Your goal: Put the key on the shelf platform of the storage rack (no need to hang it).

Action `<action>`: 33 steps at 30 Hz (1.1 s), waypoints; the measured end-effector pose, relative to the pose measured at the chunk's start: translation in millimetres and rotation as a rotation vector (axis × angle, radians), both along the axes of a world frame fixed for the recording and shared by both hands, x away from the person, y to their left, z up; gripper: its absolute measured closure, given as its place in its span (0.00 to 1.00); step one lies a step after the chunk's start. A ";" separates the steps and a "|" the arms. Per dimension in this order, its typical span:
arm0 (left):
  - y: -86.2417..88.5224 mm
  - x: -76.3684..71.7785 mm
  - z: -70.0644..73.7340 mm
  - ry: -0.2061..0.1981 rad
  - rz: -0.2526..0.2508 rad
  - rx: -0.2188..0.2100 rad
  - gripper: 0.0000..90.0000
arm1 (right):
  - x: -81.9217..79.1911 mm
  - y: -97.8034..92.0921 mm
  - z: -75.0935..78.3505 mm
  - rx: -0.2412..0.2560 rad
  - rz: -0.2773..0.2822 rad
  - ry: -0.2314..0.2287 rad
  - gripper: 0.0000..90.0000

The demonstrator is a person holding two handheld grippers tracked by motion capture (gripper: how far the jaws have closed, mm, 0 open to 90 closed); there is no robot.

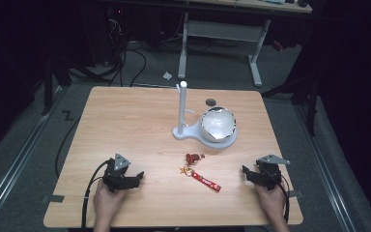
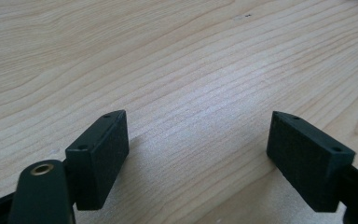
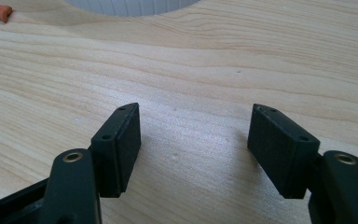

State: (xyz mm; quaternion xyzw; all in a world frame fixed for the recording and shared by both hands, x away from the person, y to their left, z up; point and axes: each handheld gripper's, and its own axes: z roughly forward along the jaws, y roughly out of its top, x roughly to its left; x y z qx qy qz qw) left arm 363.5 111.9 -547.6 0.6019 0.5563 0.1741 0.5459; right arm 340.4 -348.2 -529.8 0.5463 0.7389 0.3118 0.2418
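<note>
Roughly centred in the lower half of the high view, we see a red keychain (image 1: 201,176) lying flat on the bench (image 1: 125,125), its long axis slanting from a small red charm at upper left down to the strap's end at lower right. Above it stands a white stand (image 1: 182,108) with a shiny bowl (image 1: 217,124). Around the wooden bench the room is dark, with grey floor. Our left gripper (image 1: 134,177) sits well left of the keychain, our right gripper (image 1: 246,173) to its right; both jaws spread, grasping nothing.
</note>
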 end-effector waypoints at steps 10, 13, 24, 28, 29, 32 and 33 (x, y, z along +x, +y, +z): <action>0.0 0.0 0.0 0.000 0.000 0.000 0.23 | 0.0 0.0 0.0 0.000 0.001 0.000 0.39; 0.1 0.0 0.0 0.000 0.000 0.002 0.23 | 0.0 0.1 0.0 0.000 0.001 0.000 0.39; 0.0 0.0 0.0 0.001 0.000 0.002 0.23 | -0.1 -0.1 0.1 0.001 0.003 0.000 0.39; 0.1 0.0 0.0 0.001 0.000 0.002 0.23 | -0.2 -0.1 0.2 0.001 0.004 0.000 0.41; 0.1 0.0 0.0 0.001 0.000 0.002 0.23 | -0.2 -0.1 0.2 0.001 0.004 0.000 0.41; 0.1 0.0 0.0 0.001 0.000 0.002 0.23 | -0.8 -0.6 1.0 0.006 0.008 0.002 0.43; 0.1 0.0 0.0 0.001 0.000 0.002 0.23 | -1.2 -0.8 1.4 0.009 0.010 -0.001 0.44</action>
